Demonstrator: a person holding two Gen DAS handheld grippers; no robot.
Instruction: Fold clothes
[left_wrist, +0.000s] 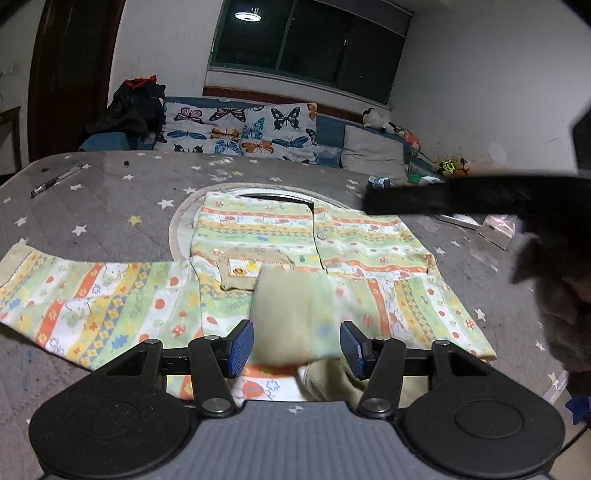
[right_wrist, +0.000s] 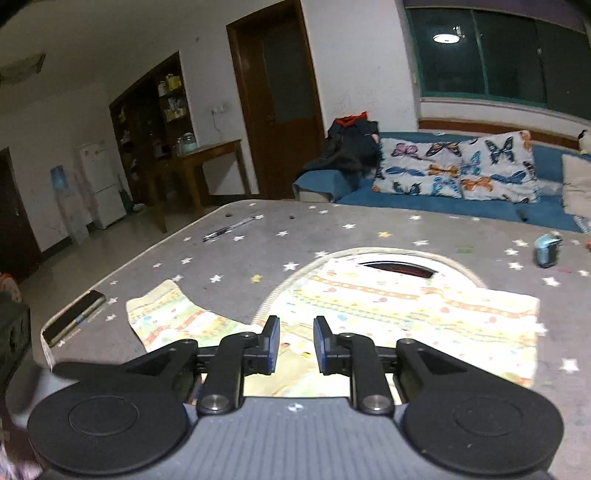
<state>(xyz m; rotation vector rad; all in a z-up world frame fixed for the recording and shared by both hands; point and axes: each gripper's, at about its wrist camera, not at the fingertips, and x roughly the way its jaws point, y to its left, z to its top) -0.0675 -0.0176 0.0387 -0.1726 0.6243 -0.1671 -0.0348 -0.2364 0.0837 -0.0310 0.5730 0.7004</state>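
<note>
A home living room; a blue sofa (right_wrist: 424, 201) with butterfly cushions (right_wrist: 458, 168), a wooden door (right_wrist: 280, 99), a fridge (right_wrist: 101, 184), a water dispenser (right_wrist: 64, 195); a dark night window (left_wrist: 310, 40).

Shirt (left_wrist: 258, 236) flat on table (left_wrist: 110, 206); pen (left_wrist: 55, 181) far left, sofa (left_wrist: 332, 136) behind.

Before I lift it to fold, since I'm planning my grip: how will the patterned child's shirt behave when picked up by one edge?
Probably floppy: the patterned shirt lies flat on the grey star cloth, its sleeve spread limp. Likely light, being thin fabric. A cuff already folded over the middle may slide open if one edge is lifted.
</note>
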